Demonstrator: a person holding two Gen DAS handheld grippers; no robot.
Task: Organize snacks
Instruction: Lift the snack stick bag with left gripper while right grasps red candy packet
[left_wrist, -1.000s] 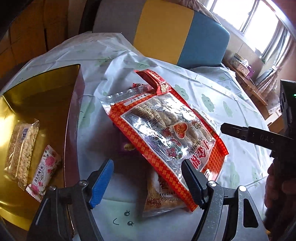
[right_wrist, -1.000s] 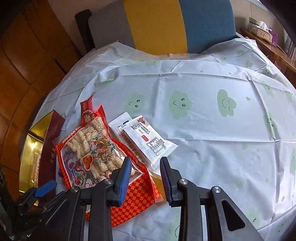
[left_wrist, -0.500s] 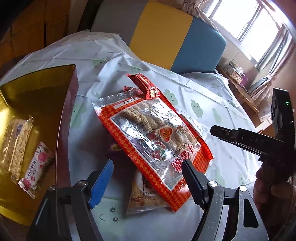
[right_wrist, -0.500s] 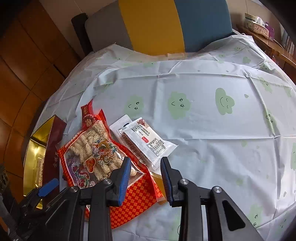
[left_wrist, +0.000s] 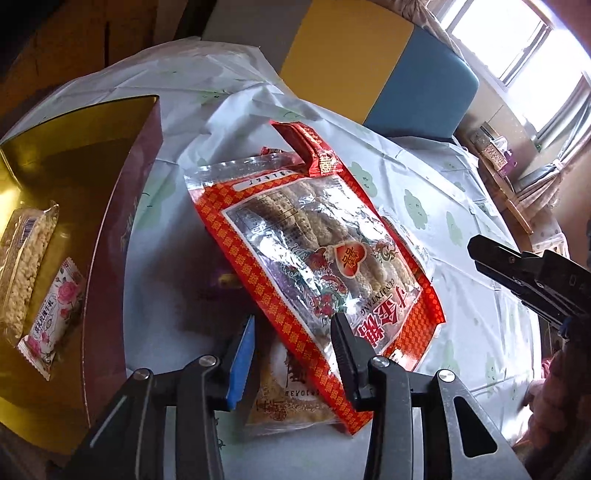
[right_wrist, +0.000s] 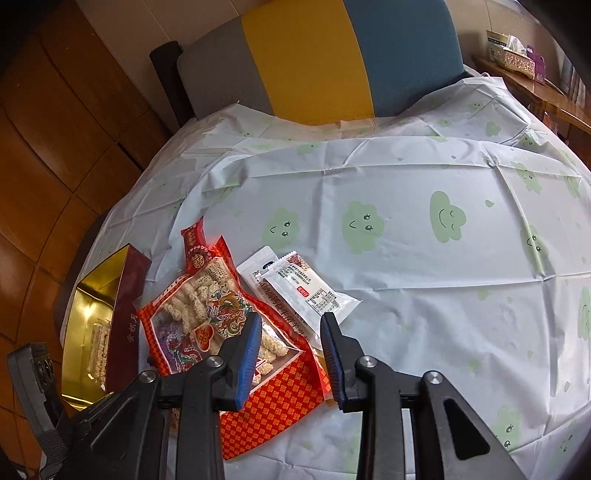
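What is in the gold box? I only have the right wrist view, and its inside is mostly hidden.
Observer: Two packets lie in the gold box: a puffed rice bar and a small rose-printed packet.
Operator: Anything under the red bag?
Observer: Yes, a tan snack packet lies partly under the red bag, at its near corner.
Operator: And the left tool's tips?
Observer: The left tool has its jaws closing, with the red bag's near edge between them. I see no pad pressing it yet.

Black hand-held gripper (left_wrist: 293, 339), blue pads (left_wrist: 242, 363)
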